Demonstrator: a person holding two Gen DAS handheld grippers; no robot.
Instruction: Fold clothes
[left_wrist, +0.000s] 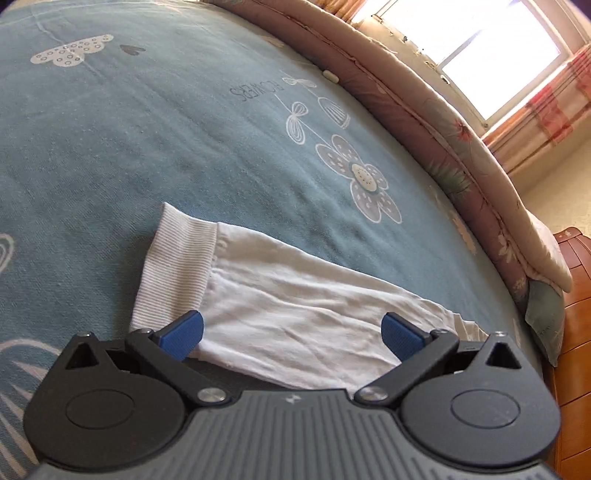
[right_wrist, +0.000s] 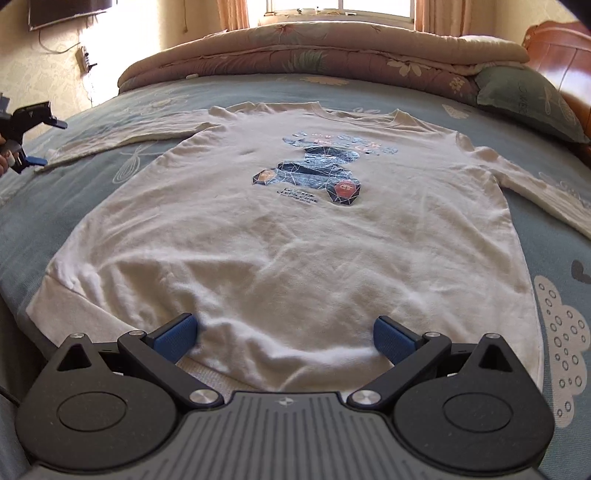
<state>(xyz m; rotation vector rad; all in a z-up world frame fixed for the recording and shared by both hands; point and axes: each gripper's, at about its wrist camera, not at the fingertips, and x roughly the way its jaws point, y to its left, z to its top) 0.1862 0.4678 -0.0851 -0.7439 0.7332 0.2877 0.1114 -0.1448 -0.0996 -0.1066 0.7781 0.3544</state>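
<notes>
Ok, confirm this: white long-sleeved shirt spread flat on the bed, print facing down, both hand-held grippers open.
Wrong on one point: the right wrist view shows the shirt with its print facing up. The rest stands: flat on the bed, left hand-held gripper and right hand-held gripper open.

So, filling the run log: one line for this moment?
shirt flat on bed | left tongs open at cuff | right tongs open at hem

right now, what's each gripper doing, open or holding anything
Left gripper: open, around the sleeve, nothing held.
Right gripper: open, over the sweatshirt hem, nothing held.
</notes>
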